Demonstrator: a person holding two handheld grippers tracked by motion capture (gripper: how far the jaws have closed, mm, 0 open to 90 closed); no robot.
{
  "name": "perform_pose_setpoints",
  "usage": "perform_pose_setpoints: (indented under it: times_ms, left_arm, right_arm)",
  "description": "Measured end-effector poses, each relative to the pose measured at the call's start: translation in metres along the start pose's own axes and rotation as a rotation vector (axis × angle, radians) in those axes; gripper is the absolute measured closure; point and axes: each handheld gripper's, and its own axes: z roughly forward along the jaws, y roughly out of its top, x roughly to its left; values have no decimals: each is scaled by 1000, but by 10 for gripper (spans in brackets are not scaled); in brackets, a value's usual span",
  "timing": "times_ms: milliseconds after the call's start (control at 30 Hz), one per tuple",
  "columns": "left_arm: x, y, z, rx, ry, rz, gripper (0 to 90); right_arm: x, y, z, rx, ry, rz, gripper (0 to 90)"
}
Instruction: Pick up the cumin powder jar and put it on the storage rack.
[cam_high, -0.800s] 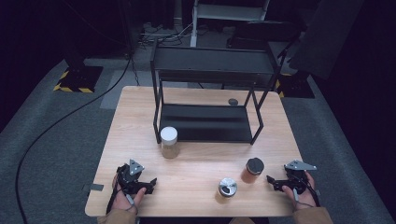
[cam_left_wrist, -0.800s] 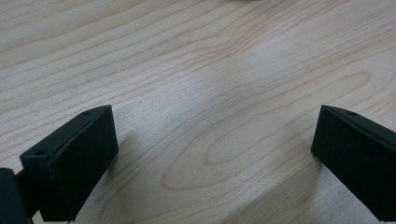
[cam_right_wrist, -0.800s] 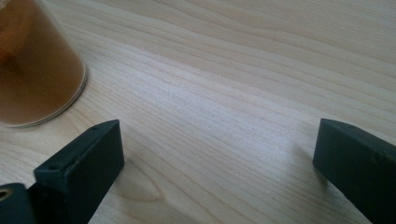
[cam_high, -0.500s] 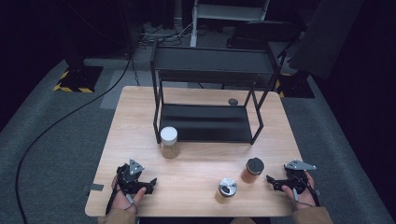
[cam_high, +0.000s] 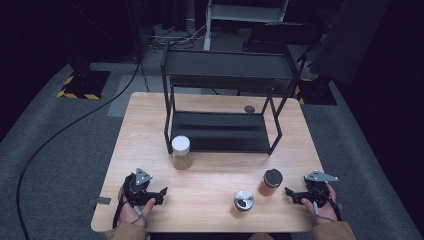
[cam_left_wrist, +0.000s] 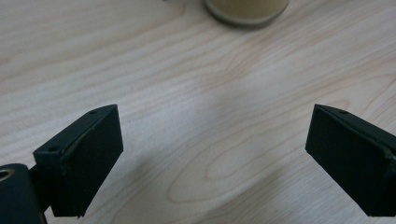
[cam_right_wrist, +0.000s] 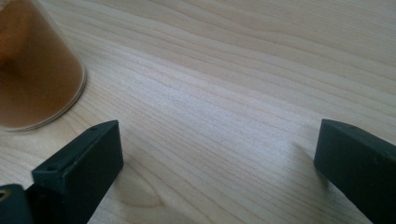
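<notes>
On the pale wooden bench (cam_high: 210, 195), three jars are counted. A clear jar of orange-brown powder with a black lid (cam_high: 270, 182) is stood upright near the right claw (cam_high: 294, 193), whose jaws are held wide apart and empty. A silver-lidded jar (cam_high: 243, 200) is just beside it. A white-lidded jar (cam_high: 181, 152) is set by the black metal rack (cam_high: 225, 131). The left claw (cam_high: 157, 194) is likewise spread open, empty.

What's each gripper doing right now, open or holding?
Left gripper: open, holding nothing, above bare table.
Right gripper: open, holding nothing, beside the orange jar.
</notes>
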Motion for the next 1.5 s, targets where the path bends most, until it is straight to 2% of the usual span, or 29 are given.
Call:
perform_pose_setpoints:
  times_ms: [167,500,800,1133,1267,1500]
  left_arm:
    - [-1,7,-6,-27,-7,24,38]
    - [-3,18,-15,-90,-23,46,37]
    - [-1,25,-18,-131,-31,33,42]
    - [0,38,-20,-146,-38,47,47]
    - [2,41,-19,-167,-50,40,47]
    - [1,50,-18,-192,-59,57,53]
  right_arm:
    - [0,0,0,0,0,0,11]
    - [0,0,0,-1,0,-1,11]
    - [0,0,0,-1,0,0,11]
    - [0,0,0,-1,0,0,11]
    - [0,0,0,-1,0,0,11]
    - [0,0,0,-1,0,0,11]
